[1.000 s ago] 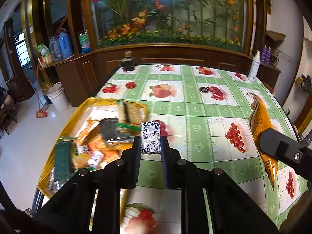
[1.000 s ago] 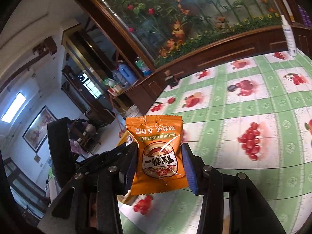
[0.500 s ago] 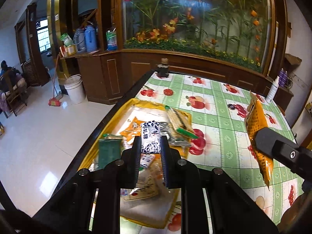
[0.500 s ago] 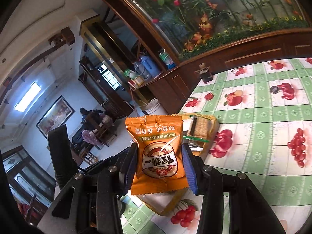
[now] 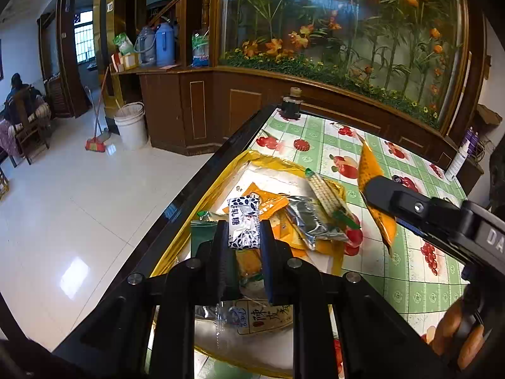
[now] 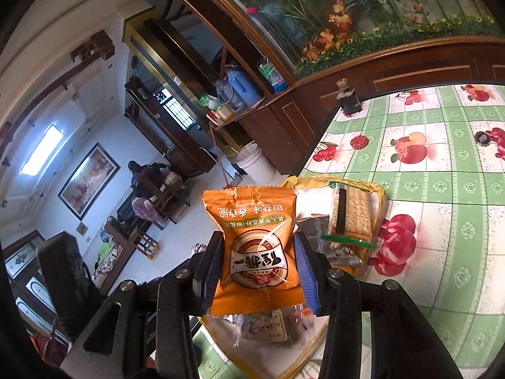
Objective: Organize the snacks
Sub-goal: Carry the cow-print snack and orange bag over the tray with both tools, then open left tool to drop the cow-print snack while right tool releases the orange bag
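My left gripper [image 5: 243, 237] is shut on a small black-and-white candy packet [image 5: 243, 222], held above a yellow bag [image 5: 271, 159] spread flat with several snack packets on it. My right gripper [image 6: 258, 260] is shut on an orange snack packet [image 6: 257, 246], held above the same yellow bag [image 6: 380, 197]. The right gripper and its orange packet [image 5: 374, 194] also show at the right of the left wrist view. A cracker pack with green ends [image 5: 328, 194] lies on the pile and shows in the right wrist view too [image 6: 348, 213].
The table has a green-and-white fruit-print cloth [image 5: 407, 271] and a dark edge [image 5: 202, 186] on the left, with tiled floor below. A small dark bottle [image 5: 290, 107] stands at the far corner. A white bottle [image 5: 457, 161] stands at the far right.
Both grippers have moved left with their packets, from over the open tablecloth to above the yellow bag at the table's left edge. Both grips are unchanged.
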`<action>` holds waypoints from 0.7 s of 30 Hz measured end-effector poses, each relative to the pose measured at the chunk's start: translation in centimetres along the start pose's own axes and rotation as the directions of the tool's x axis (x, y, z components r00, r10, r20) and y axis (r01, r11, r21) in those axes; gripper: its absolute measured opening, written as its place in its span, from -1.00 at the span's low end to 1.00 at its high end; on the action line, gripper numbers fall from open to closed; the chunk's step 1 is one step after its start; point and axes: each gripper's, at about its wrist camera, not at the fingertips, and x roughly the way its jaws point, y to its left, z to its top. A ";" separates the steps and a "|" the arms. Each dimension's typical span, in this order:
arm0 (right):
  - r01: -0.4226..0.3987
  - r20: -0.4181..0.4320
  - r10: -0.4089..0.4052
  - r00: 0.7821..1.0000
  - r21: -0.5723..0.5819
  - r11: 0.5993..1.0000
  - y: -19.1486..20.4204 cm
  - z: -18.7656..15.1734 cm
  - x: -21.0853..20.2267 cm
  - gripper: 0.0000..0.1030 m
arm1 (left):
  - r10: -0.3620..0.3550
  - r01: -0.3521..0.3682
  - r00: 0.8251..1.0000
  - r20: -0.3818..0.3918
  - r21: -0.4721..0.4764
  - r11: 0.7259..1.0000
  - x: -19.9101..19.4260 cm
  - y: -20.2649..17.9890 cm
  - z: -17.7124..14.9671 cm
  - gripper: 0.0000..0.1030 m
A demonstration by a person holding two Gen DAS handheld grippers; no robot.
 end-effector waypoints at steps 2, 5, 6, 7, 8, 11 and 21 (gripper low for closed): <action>0.004 -0.013 -0.004 1.000 -0.001 1.000 -0.2 0.4 1.2 -0.13 | -0.006 0.006 1.000 -0.014 -0.013 1.000 0.4 0.3 0.1 -0.68; 0.017 -0.030 -0.017 0.999 -0.007 1.000 -0.3 1.0 2.9 -0.13 | -0.022 0.021 0.999 -0.031 -0.023 1.000 0.9 0.6 0.2 -0.68; 0.021 -0.035 -0.021 0.999 -0.007 1.000 -0.4 1.2 3.5 -0.13 | -0.031 0.030 0.999 -0.036 -0.027 0.999 1.0 0.6 0.3 -0.68; 0.025 -0.041 -0.025 0.999 -0.010 1.000 -0.4 1.3 3.9 -0.13 | -0.035 0.034 0.999 -0.038 -0.027 0.999 1.1 0.6 0.2 -0.68; 0.028 -0.046 -0.028 0.999 -0.011 1.000 -0.4 1.4 4.3 -0.13 | -0.036 0.034 0.998 -0.042 -0.026 0.999 1.3 0.5 0.1 -0.68; 0.038 -0.065 -0.039 0.997 -0.016 0.999 -0.6 1.7 5.9 -0.13 | -0.047 0.046 0.997 -0.062 -0.021 0.999 1.8 0.1 -0.2 -0.68; 0.093 -0.124 -0.099 0.987 -0.057 0.994 -1.2 2.5 10.7 -0.13 | -0.030 0.030 0.993 -0.112 0.002 1.000 3.8 -0.5 -0.9 -0.68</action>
